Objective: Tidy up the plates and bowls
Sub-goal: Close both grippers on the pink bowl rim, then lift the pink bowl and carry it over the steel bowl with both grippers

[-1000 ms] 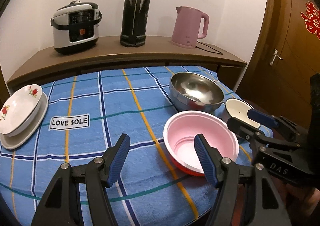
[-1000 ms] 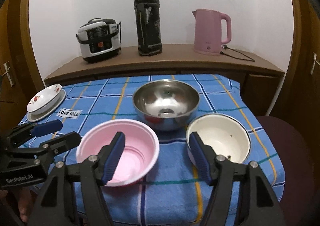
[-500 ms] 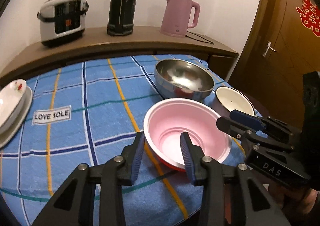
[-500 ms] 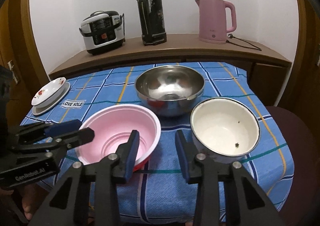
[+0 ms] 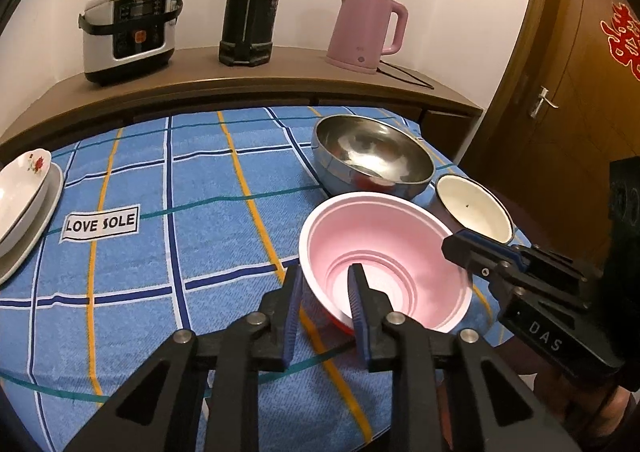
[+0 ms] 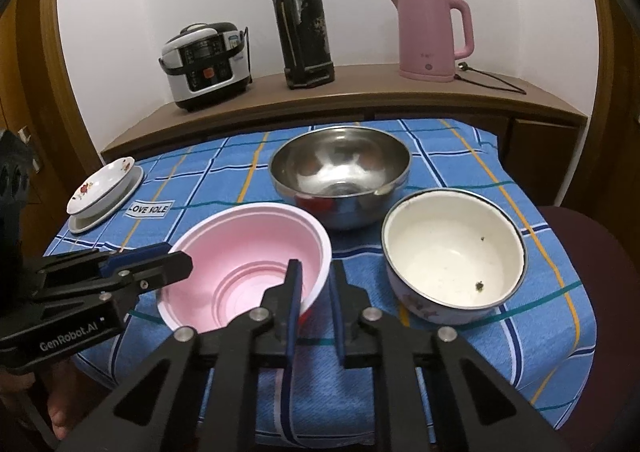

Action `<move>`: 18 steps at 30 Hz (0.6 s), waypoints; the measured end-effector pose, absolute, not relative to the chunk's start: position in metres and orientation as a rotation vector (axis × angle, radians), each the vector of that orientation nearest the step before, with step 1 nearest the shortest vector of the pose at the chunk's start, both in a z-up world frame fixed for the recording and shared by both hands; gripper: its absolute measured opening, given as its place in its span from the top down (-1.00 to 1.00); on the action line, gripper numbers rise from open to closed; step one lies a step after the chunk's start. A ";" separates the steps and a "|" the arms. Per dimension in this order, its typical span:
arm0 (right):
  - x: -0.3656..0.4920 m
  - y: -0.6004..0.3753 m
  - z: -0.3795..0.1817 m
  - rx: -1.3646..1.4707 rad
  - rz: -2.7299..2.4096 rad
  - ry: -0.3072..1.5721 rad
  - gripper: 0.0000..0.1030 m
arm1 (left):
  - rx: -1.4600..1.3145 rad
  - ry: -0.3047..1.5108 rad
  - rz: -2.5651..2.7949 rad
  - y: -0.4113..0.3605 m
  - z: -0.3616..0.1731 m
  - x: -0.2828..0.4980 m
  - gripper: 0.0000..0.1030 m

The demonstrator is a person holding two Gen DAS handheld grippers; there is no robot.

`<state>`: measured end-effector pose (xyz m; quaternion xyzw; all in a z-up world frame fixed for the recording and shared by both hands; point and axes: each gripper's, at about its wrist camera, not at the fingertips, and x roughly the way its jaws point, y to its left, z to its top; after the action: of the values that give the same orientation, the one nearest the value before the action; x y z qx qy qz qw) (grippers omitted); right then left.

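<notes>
A: Where is the pink bowl [image 5: 386,264]?

B: On the blue checked cloth [image 5: 160,252] over the bench, at its near edge; just behind it stands the steel bowl [image 5: 372,156], and the white enamel bowl [image 6: 452,252] sits to the right of the pink one, apart from it.

A: And the left gripper [image 5: 326,292]?

B: Its 2 fingers have just been closing and now straddle the pink bowl's near-left rim; 1 blue pad sits inside the bowl, the other outside the wall; they look clenched on that rim.

A: The right gripper [image 6: 314,284]?

B: The same on the other side; its fingers have just been closing too, and they pinch the bowl's near-right rim, 1 pad inside, 1 outside; in the left wrist view the same gripper comes in from the right, its tips at the rim.

A: So both grasp 1 bowl?

B: Yes, the pink one, from 2 sides; it rests on the cloth.

A: What about the plates?

B: A flowered dish [image 6: 102,186] lies in a plain plate [image 6: 120,200] at the cloth's far left, well apart from the bowls; a "LOVE SOLE" label [image 5: 102,223] lies between them and the bowls.

A: Behind the bench?

B: A wooden shelf [image 6: 360,96] carrying a rice cooker [image 6: 206,66], a dark flask [image 6: 302,20] and a pink kettle [image 6: 432,34].
</notes>
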<state>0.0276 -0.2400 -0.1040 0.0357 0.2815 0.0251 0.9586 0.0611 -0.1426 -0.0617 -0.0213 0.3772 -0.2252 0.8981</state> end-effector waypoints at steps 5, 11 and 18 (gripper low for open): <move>0.028 -0.237 -0.105 0.077 0.066 0.571 0.75 | -0.040 0.767 -0.438 -0.140 -0.061 0.060 0.50; 0.024 -0.231 -0.099 0.074 0.078 0.552 0.75 | -0.061 0.743 -0.431 -0.133 -0.052 0.058 0.50; 0.020 -0.229 -0.089 0.076 0.079 0.522 0.75 | -0.074 0.724 -0.431 -0.130 -0.047 0.056 0.50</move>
<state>0.0201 -0.2286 -0.0895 0.0375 0.2580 0.0388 0.9646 0.0555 -0.1300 -0.0469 -0.0358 0.3513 -0.2090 0.9119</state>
